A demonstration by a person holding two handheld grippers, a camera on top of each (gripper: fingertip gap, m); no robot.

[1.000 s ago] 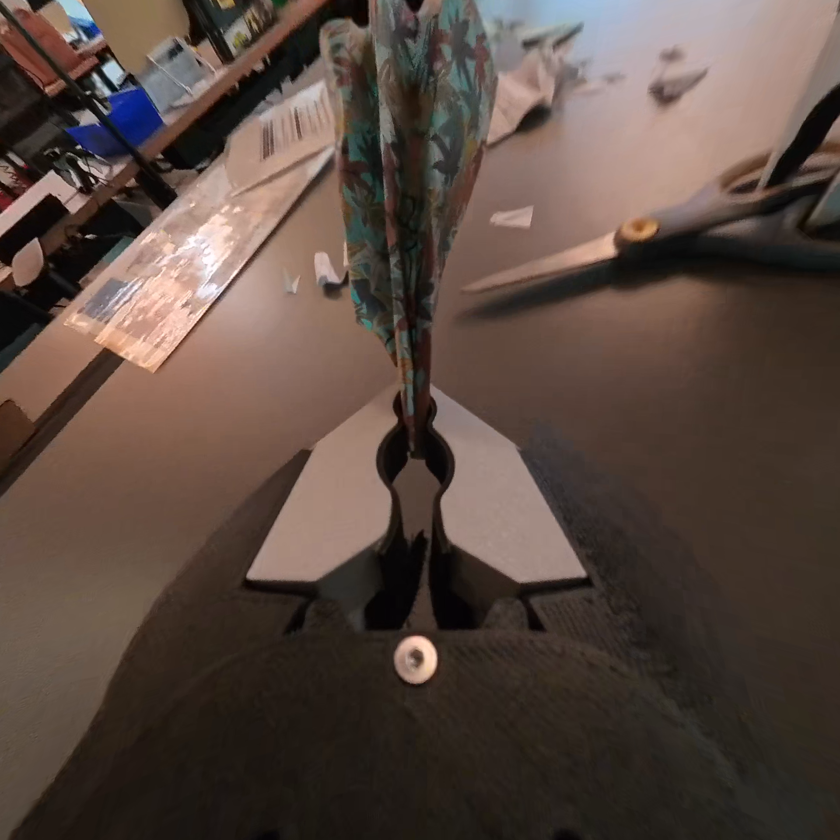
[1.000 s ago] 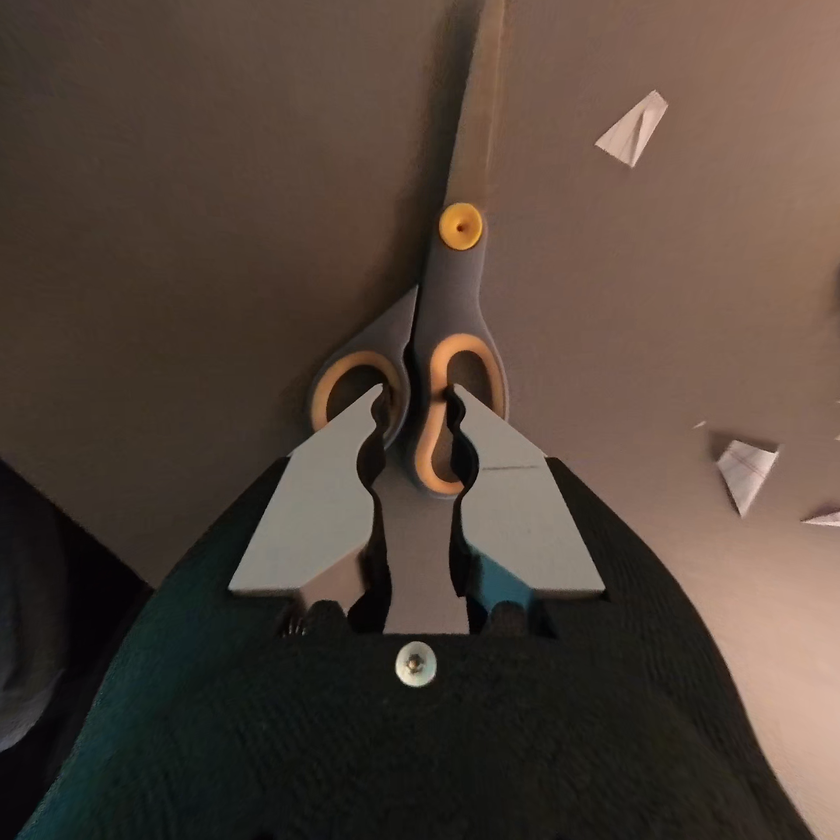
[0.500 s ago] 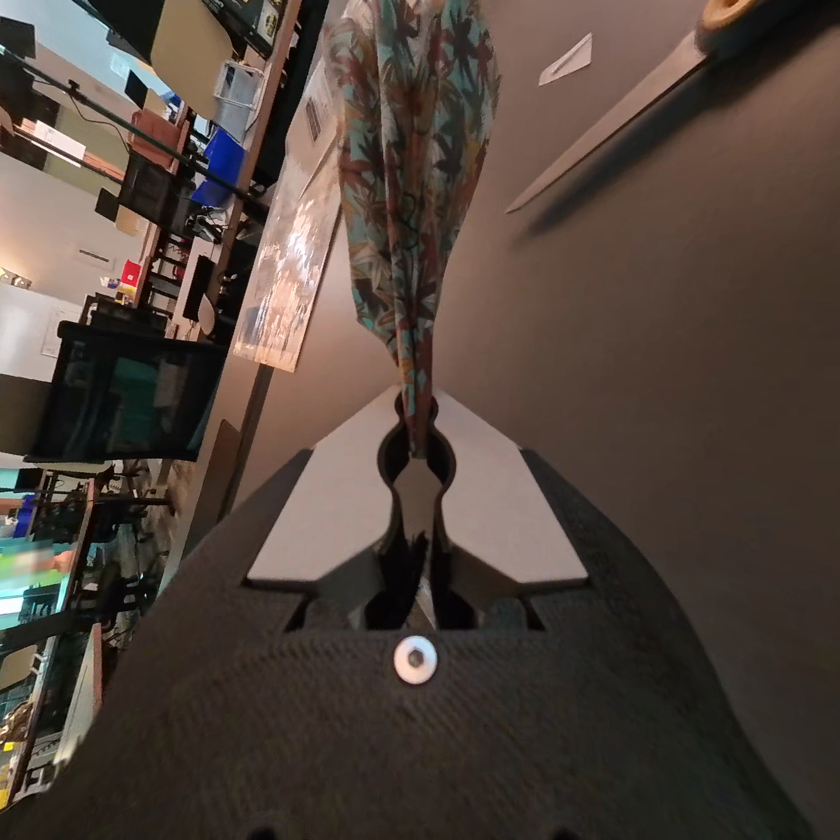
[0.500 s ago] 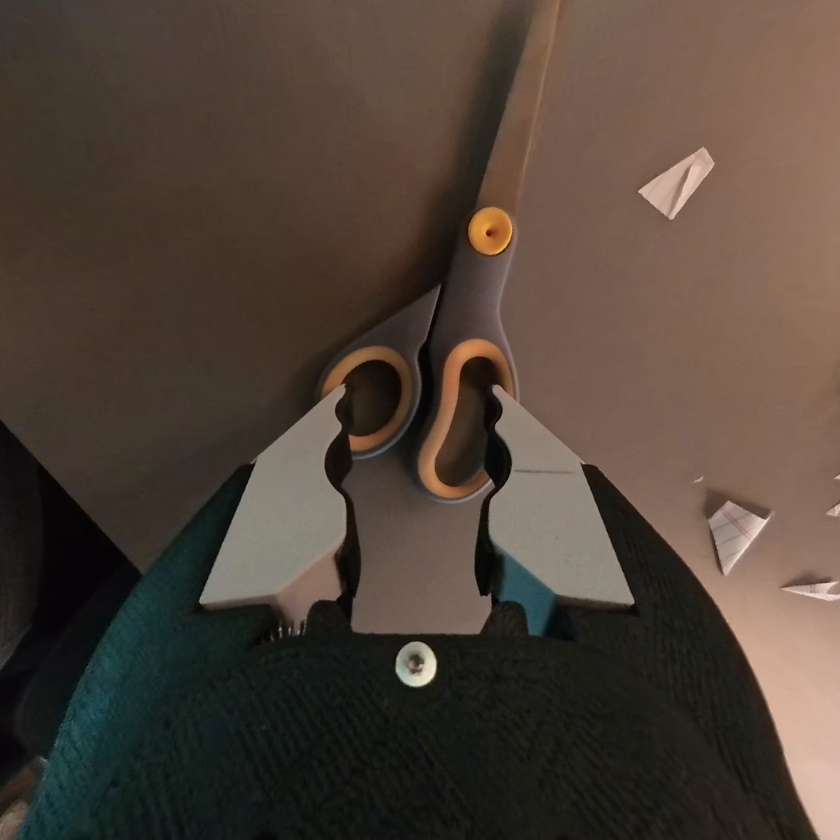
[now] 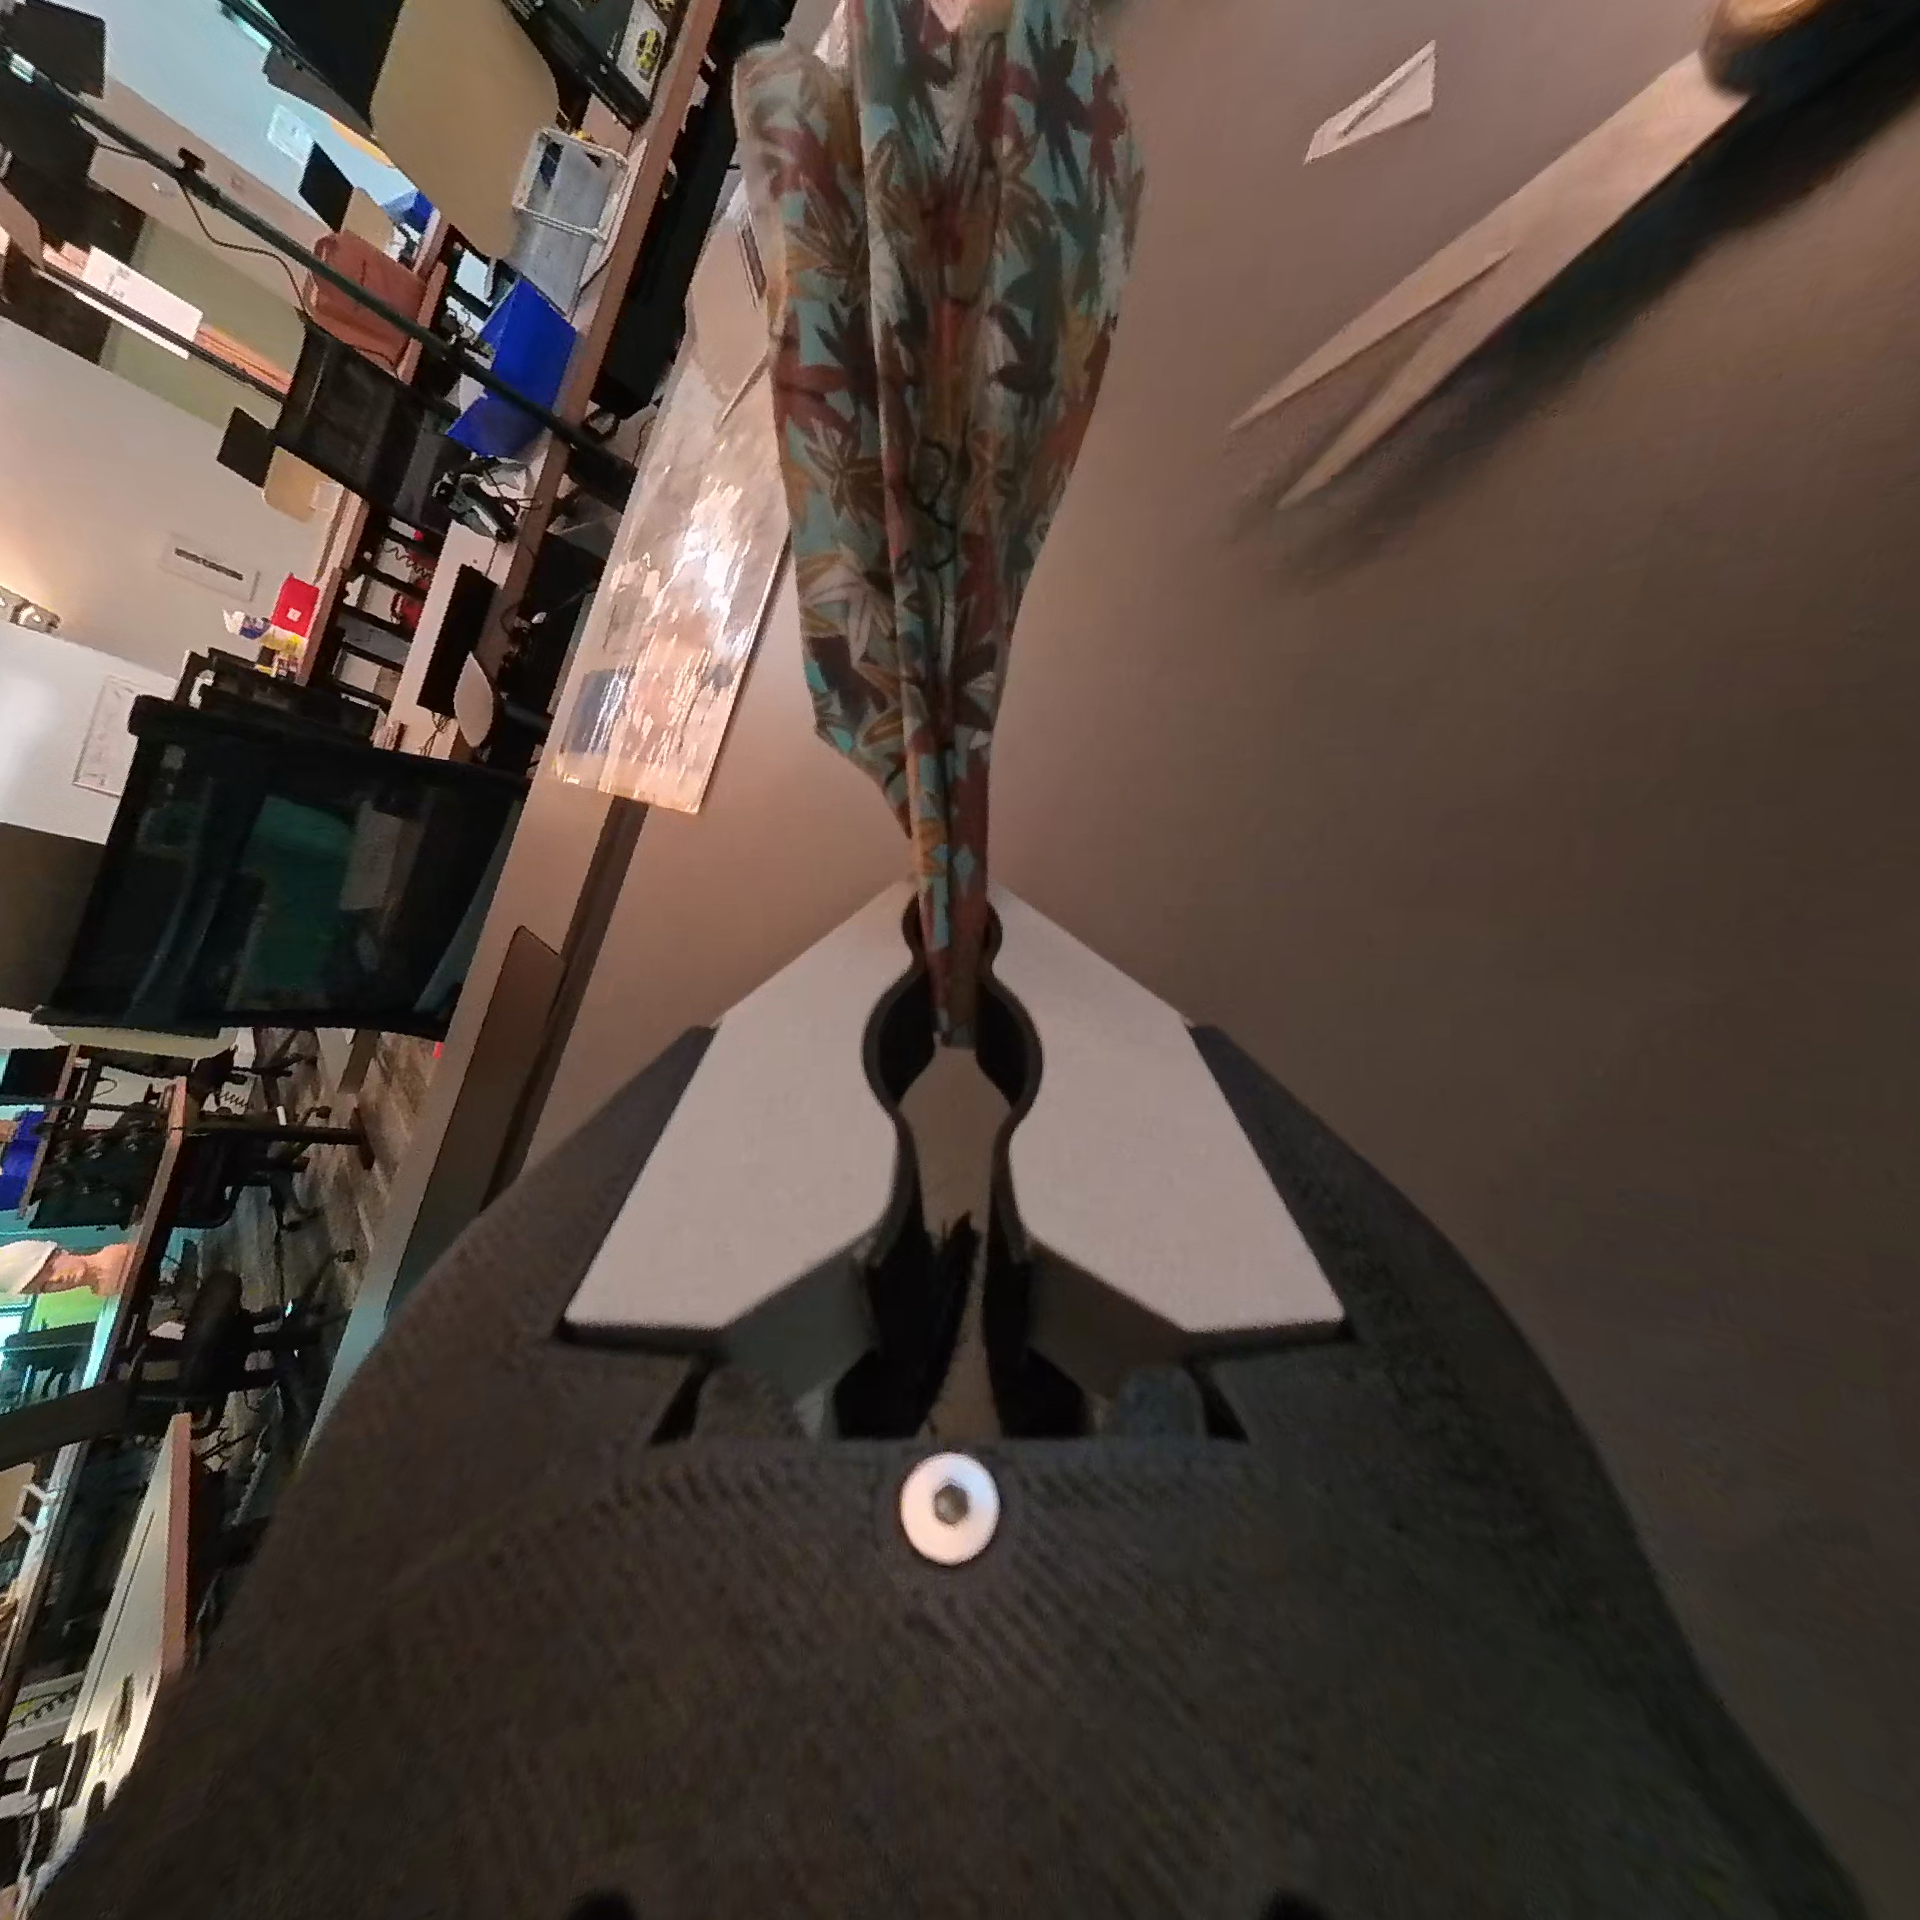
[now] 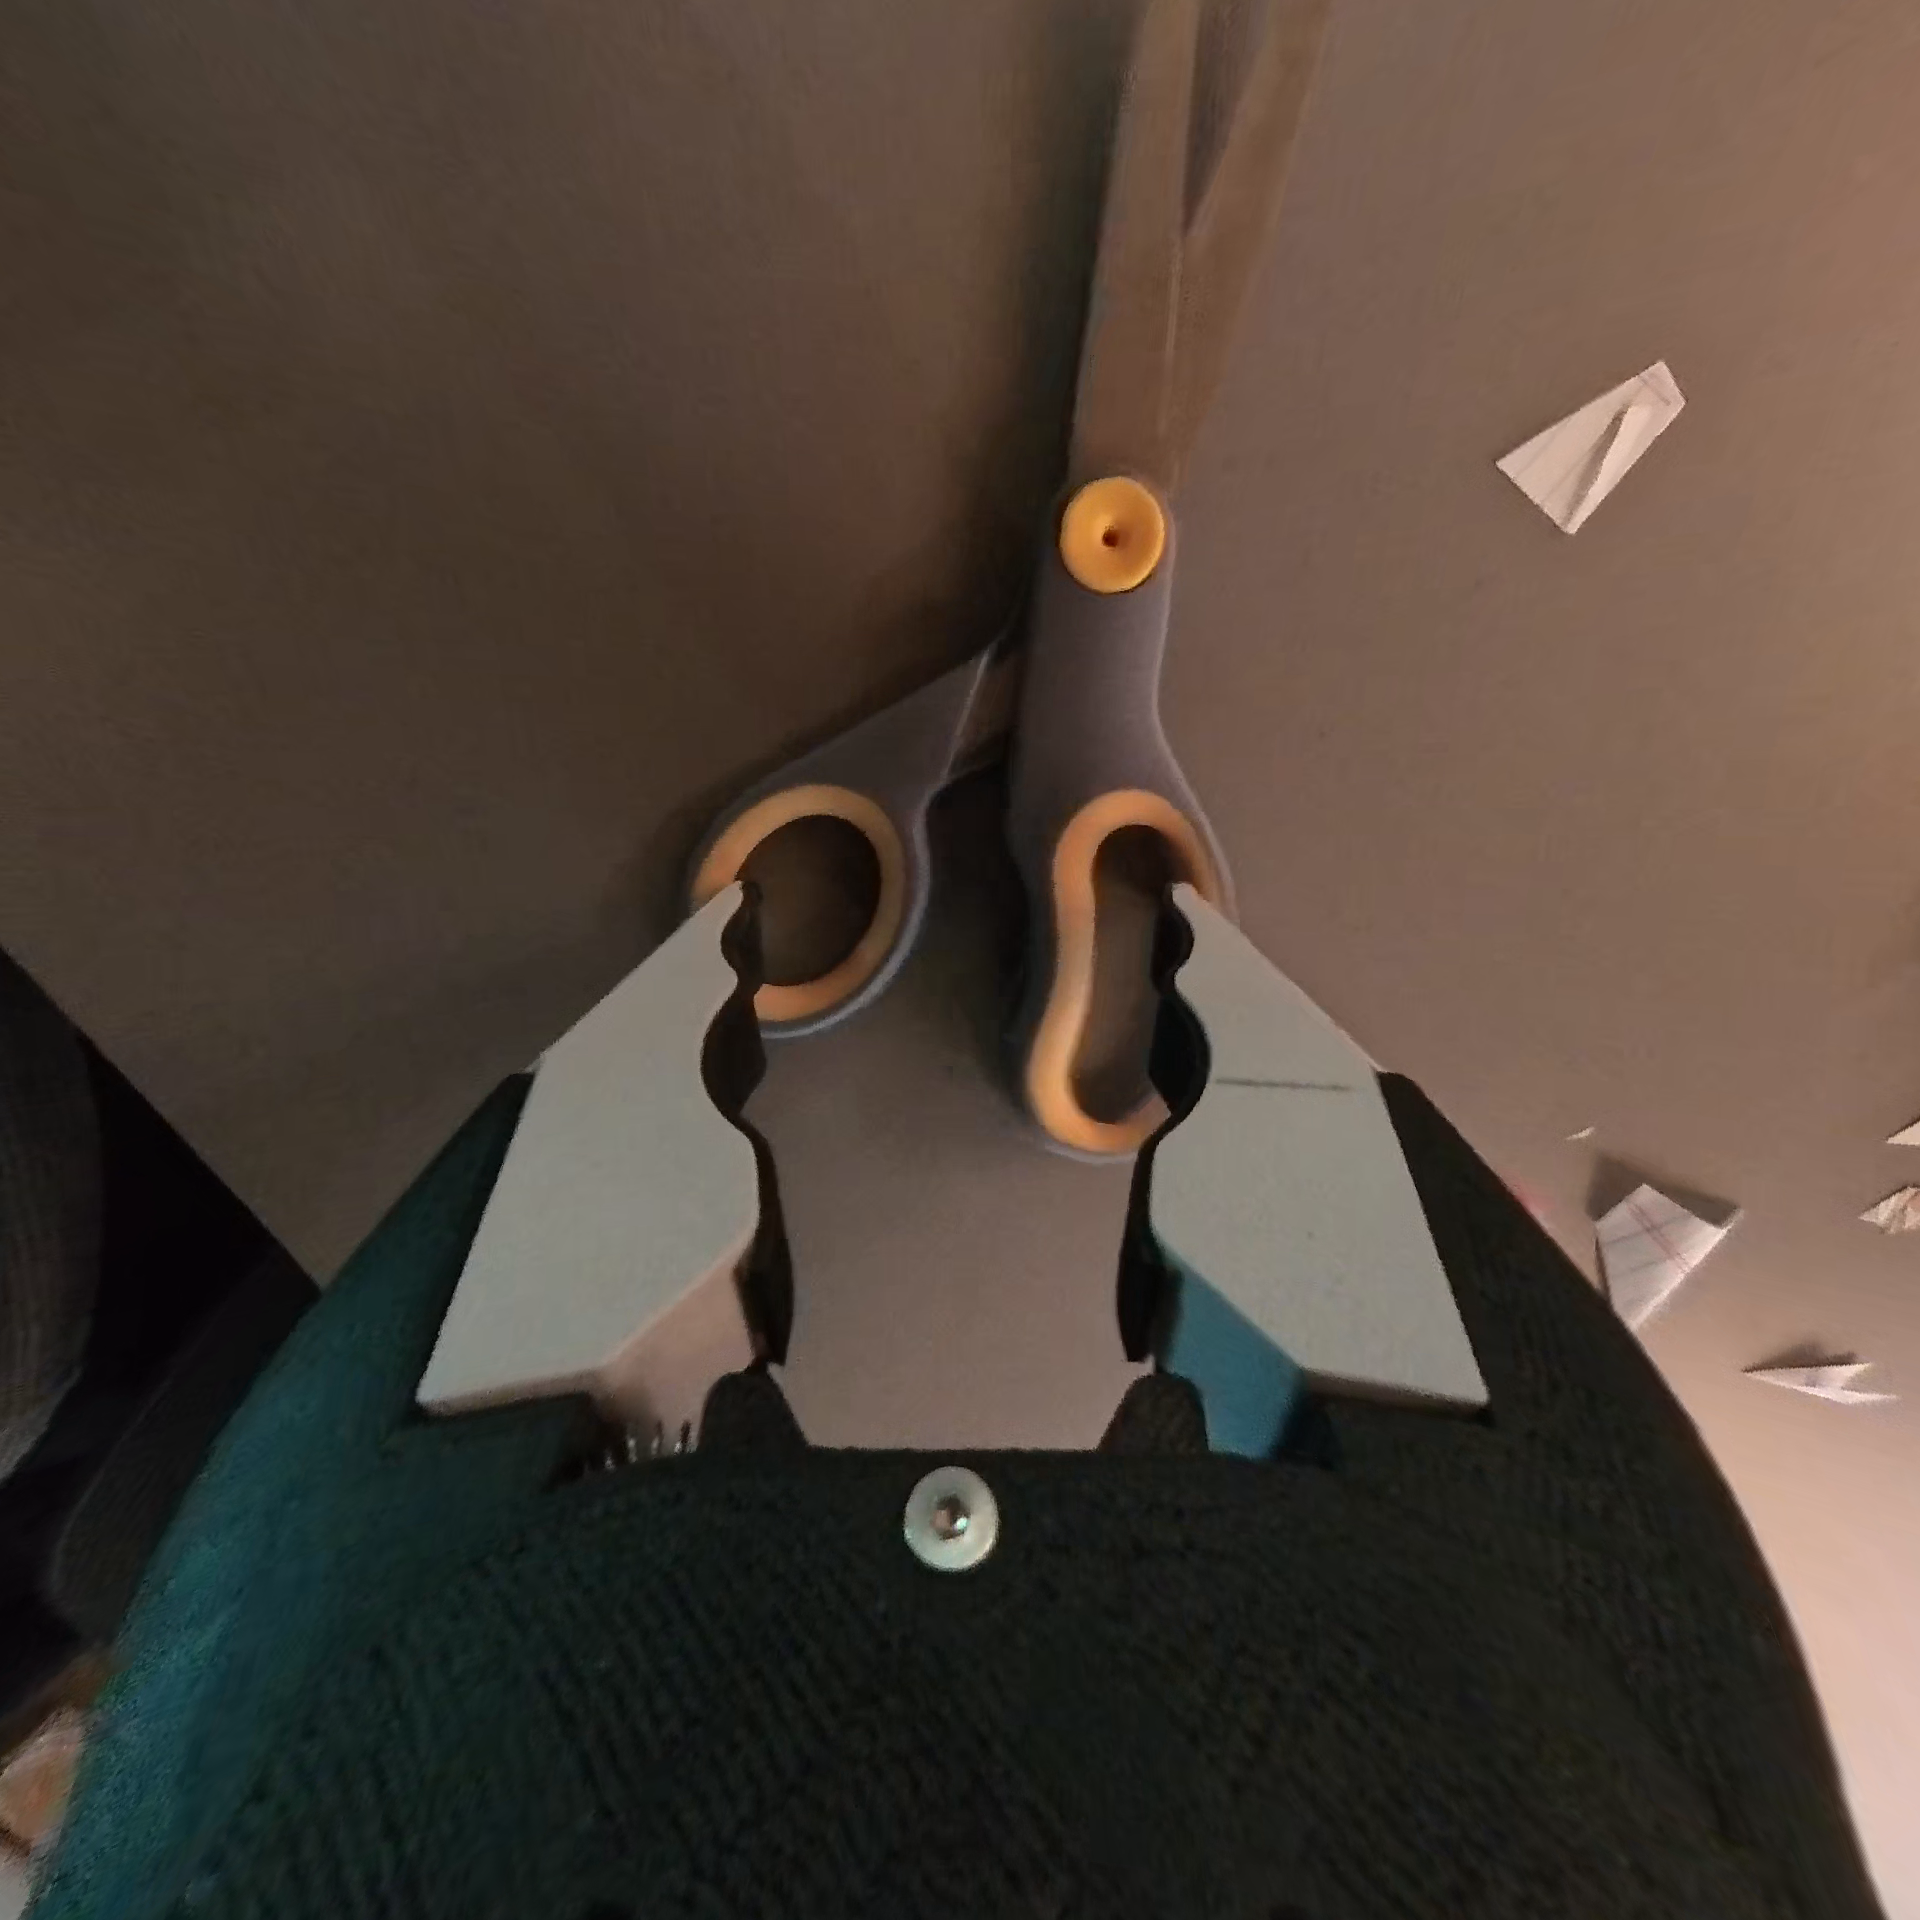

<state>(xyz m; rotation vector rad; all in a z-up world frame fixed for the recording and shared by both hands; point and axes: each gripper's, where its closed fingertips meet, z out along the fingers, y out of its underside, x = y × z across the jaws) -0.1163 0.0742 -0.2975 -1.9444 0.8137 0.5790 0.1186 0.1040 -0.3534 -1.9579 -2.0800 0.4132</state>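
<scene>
Left wrist view — left gripper [image 5: 951,940] as before clamped on teal leaf-print folded fabric [image 5: 940,416], its length running away from the fingers.

Right wrist view — right gripper [image 6: 961,904] wider than earlier, fingertips inside the loops of grey-and-orange-handled scissors [image 6: 1101,665] on brown tabletop [image 6: 416,416]; blades point away.

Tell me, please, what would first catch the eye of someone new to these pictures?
First, the teal cloth with a red and tan leaf print, pinched between the shut tips of the left gripper. Then the grey scissors with orange-lined handle loops, flat on the brown table, with the open right gripper reaching a fingertip into each loop.
</scene>
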